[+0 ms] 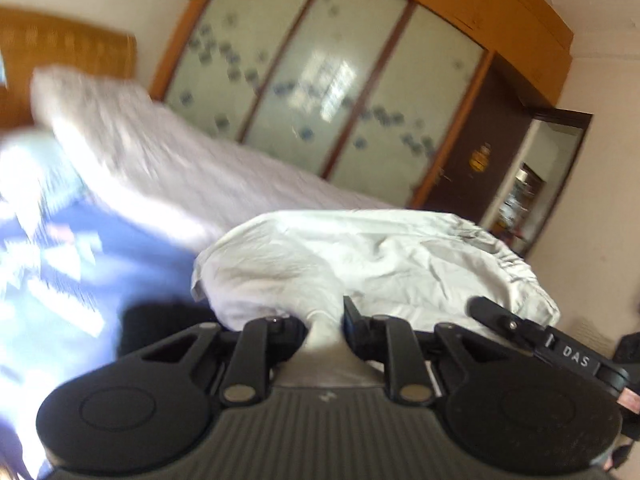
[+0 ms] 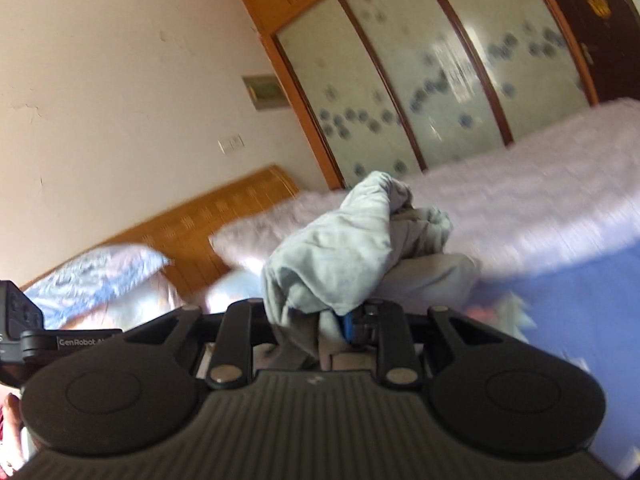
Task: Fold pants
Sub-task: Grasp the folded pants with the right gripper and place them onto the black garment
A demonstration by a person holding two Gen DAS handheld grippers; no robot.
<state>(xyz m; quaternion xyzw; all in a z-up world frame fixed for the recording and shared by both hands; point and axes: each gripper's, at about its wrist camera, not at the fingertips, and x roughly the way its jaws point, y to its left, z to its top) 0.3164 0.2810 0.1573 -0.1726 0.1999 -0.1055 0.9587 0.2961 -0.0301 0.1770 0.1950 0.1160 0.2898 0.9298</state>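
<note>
Since both grippers had the pale grey pants bunched and raised clear above the bed, I'd judge this was a lift to shake them out before laying flat. Left gripper was nearly closed, pinching a fabric neck. Right gripper was likewise clamped on a wad of cloth. Behind the bed: wardrobe, headboard; pillow at its head.

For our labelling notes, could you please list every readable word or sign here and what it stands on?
"DAS": black arm of the other hand-held gripper, left wrist view.
"GenRobot A", cut off: black arm at the left edge, right wrist view.
Gold emblem on the dark door: too blurred to read.
</note>
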